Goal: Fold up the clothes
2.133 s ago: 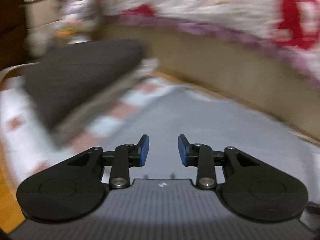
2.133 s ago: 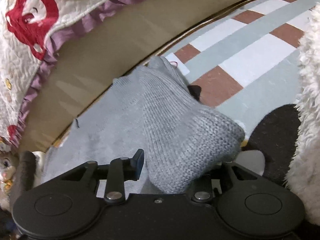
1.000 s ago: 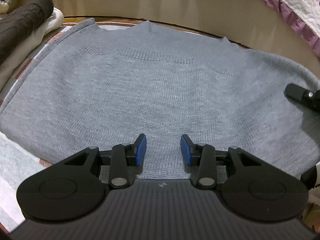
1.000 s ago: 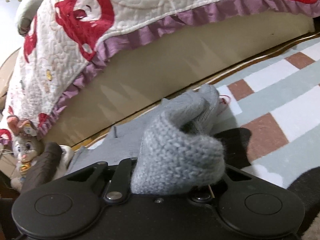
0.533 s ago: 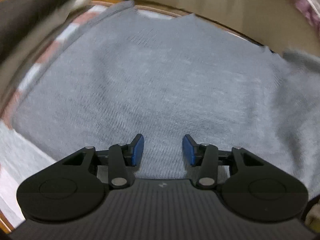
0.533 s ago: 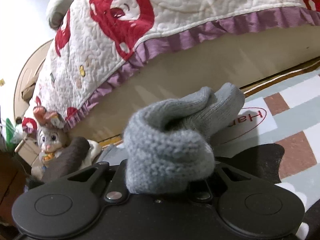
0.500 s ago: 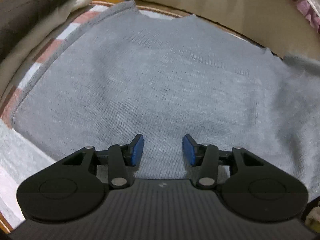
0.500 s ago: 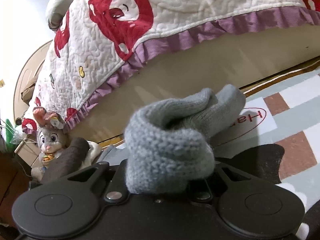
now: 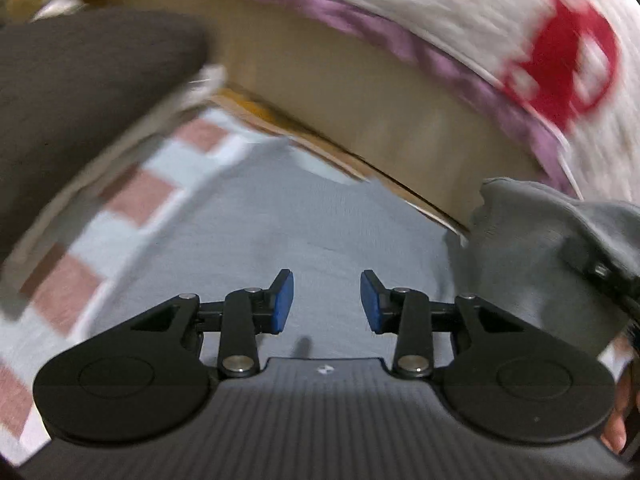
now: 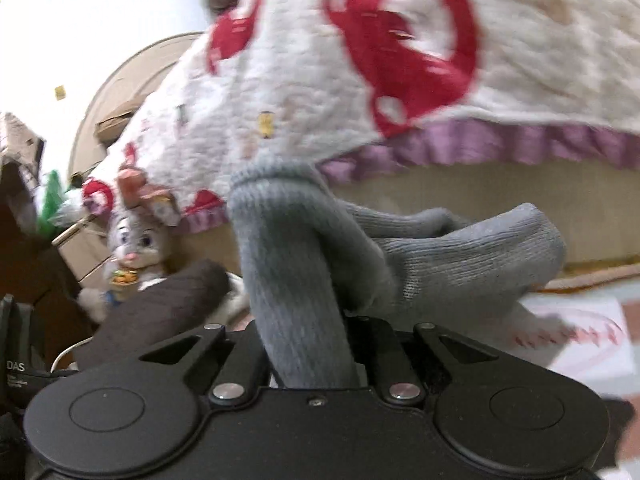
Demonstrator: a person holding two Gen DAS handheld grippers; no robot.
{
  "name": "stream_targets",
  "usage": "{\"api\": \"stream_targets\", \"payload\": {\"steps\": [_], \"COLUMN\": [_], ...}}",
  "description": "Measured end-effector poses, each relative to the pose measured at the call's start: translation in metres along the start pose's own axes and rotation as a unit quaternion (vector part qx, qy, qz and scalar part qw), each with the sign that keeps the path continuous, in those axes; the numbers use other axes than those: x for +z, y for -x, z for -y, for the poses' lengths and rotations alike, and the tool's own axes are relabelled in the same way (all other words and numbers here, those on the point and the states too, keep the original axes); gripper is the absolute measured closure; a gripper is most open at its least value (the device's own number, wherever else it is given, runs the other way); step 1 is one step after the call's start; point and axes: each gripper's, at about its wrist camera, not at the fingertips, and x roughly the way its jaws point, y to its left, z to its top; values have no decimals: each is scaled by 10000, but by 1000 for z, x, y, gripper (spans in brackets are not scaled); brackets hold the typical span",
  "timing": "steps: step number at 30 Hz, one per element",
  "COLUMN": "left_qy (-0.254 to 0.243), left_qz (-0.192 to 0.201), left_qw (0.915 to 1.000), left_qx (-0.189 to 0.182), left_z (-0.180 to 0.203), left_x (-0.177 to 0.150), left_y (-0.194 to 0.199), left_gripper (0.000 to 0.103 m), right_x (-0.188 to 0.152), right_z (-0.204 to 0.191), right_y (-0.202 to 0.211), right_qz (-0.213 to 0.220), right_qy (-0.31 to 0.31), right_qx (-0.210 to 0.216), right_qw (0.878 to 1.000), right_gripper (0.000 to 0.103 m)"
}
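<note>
A grey knit sweater (image 9: 320,220) lies flat on the striped rug beside the bed. My left gripper (image 9: 326,300) is open and empty just above the sweater's body. My right gripper (image 10: 316,344) is shut on the sweater's sleeve (image 10: 296,264), which bunches over the jaws and hides the fingertips. In the left wrist view the lifted sleeve (image 9: 532,248) hangs at the right with the right gripper (image 9: 600,272) behind it.
A folded dark brown garment (image 9: 80,92) on a pale one sits at the left; it also shows in the right wrist view (image 10: 168,300). The bed base (image 9: 380,100) and quilt (image 10: 400,60) rise behind. A toy rabbit (image 10: 132,244) stands at the left.
My right gripper has lifted the sleeve higher and swung it left over the sweater. My left gripper has tilted up and turned toward the bed and the dark garment.
</note>
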Motion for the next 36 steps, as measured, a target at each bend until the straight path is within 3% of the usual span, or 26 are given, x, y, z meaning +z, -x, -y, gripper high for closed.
{"api": "stream_targets", "payload": {"steps": [3, 6, 11, 13, 17, 21, 28, 30, 33, 36], "left_qy": [814, 1387, 1551, 1616, 1761, 2040, 1786, 2047, 2248, 1746], "left_qz": [160, 259, -43, -163, -383, -395, -146, 292, 596, 301], "left_qw": [9965, 9900, 9878, 9866, 9834, 9779, 9838, 9778, 9659, 9760], "left_qx": [118, 75, -100, -170, -208, -232, -38, -338, -1141, -1264], "left_z": [-56, -102, -111, -114, -120, -128, -112, -108, -99, -75], "left_x": [8, 11, 5, 2, -4, -7, -3, -3, -4, -8], "left_y": [5, 7, -11, -18, -30, -35, -16, 9, 36, 33], "left_gripper": [67, 67, 67, 67, 67, 67, 64, 63, 61, 57], "right_x": [3, -7, -48, -78, -122, -126, -100, -94, -77, -62], "right_z": [-35, -66, -113, -128, -122, -122, -93, -88, -70, -57], "right_y": [-18, -44, -97, -121, -160, -152, -145, -141, -130, -118], "right_qz": [73, -216, -1029, -1401, -2441, -2378, -2310, -2199, -1835, -1645], "right_qy": [461, 636, 1094, 1469, 1199, 1262, -52, -395, -1270, -1775], "right_qx": [248, 571, 962, 855, 562, 512, 815, 947, 1295, 1512], "right_qw": [9986, 9961, 9840, 9754, 9607, 9617, 9695, 9701, 9661, 9584], "right_gripper": [91, 91, 91, 91, 91, 91, 91, 90, 91, 90]}}
